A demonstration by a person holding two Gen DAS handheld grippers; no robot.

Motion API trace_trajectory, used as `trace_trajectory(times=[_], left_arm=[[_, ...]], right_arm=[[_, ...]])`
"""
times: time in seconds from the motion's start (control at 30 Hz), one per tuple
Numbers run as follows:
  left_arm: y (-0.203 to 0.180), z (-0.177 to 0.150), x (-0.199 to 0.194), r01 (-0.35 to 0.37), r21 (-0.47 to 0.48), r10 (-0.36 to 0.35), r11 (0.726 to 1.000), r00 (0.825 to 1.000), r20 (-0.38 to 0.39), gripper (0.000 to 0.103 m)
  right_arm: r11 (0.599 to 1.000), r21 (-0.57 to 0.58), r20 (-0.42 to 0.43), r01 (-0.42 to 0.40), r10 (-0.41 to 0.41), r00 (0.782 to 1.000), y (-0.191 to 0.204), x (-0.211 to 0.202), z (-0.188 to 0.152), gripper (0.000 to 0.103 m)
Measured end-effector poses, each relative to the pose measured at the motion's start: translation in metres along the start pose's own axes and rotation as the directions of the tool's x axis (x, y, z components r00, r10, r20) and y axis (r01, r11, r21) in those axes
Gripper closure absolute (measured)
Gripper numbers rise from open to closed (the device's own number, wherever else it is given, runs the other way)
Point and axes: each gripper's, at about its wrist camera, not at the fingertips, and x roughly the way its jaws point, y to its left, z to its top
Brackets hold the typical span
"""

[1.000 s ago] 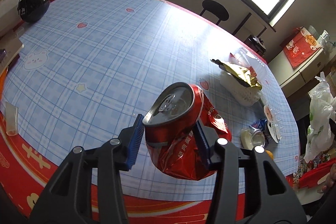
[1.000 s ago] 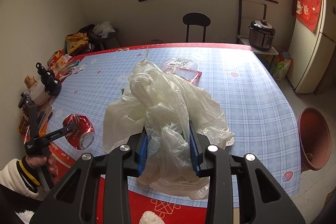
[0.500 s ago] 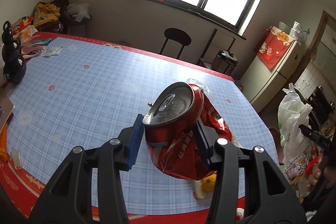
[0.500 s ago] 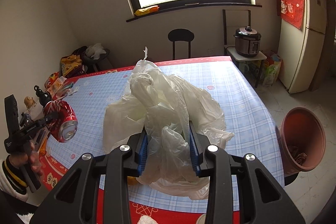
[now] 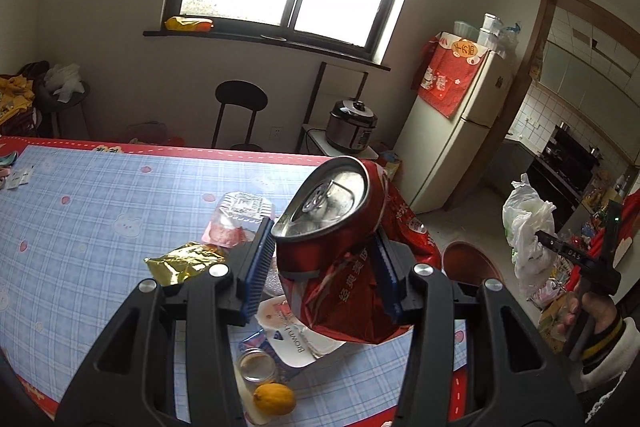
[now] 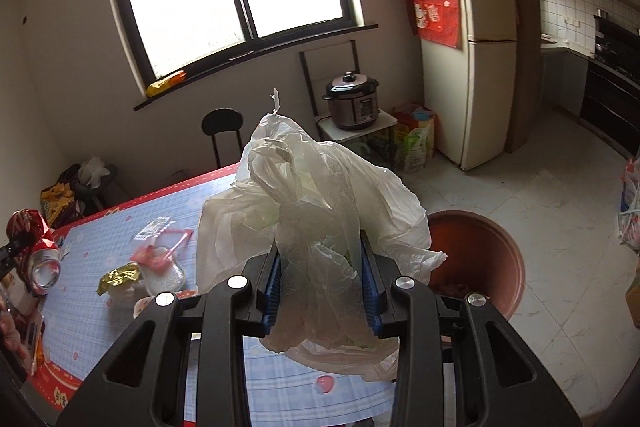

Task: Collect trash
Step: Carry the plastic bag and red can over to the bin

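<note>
Two hand-held grippers clamped: left (image 5: 324,267) w/ crushed can (image 5: 332,211), right (image 6: 320,275) w/ plastic bag (image 6: 316,211); bin (image 6: 492,259) part-hidden.

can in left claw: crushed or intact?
Crushed. The red can is buckled and creased below its top rim; only the top end keeps its round shape. It sits clamped in the left claw, tilted.

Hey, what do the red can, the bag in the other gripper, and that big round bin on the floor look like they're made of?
Crushed red can: thin metal, probably aluminium; bare silvery top, glossy printed wall creased sharply.
White plastic bag: thin plastic film; translucent, crinkled, limp.
Reddish-brown bin: likely moulded plastic; smooth, evenly coloured rim with a dull sheen, though glazed clay can't be ruled out.
</note>
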Motion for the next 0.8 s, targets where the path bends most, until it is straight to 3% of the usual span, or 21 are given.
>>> trace_trajectory(times=[0.27, 0.43, 0.53, 0.63, 0.7, 0.8], left_arm=[[-0.068, 0.005, 0.042, 0.042, 0.045, -0.041, 0.998, 0.999, -0.034, 0.055], [-0.104, 0.006, 0.068, 0.064, 0.068, -0.06, 0.996, 0.996, -0.059, 0.055], [-0.124, 0.005, 0.083, 0.074, 0.084, -0.068, 0.994, 0.995, -0.075, 0.055], [-0.141, 0.005, 0.097, 0.087, 0.103, -0.078, 0.991, 0.993, -0.093, 0.055], [-0.151, 0.006, 0.107, 0.098, 0.118, -0.086, 0.988, 0.99, -0.108, 0.055], [-0.168, 0.004, 0.12, 0.124, 0.144, -0.106, 0.982, 0.986, -0.127, 0.055]], right_arm=[[0.993, 0.065, -0.047, 0.099, -0.097, 0.994, -0.092, 0.041, 0.011, 0.069], [0.99, 0.071, -0.094, 0.118, -0.111, 0.989, -0.123, 0.076, 0.014, 0.068], [0.989, 0.087, -0.119, 0.12, -0.109, 0.987, -0.135, 0.093, 0.015, 0.062], [0.989, 0.106, -0.112, 0.105, -0.093, 0.989, -0.143, 0.102, 0.02, 0.046], [0.989, 0.115, -0.09, 0.094, -0.083, 0.992, -0.147, 0.102, 0.027, 0.021], [0.991, 0.117, -0.057, 0.069, -0.063, 0.996, -0.152, 0.095, 0.037, 0.01]])
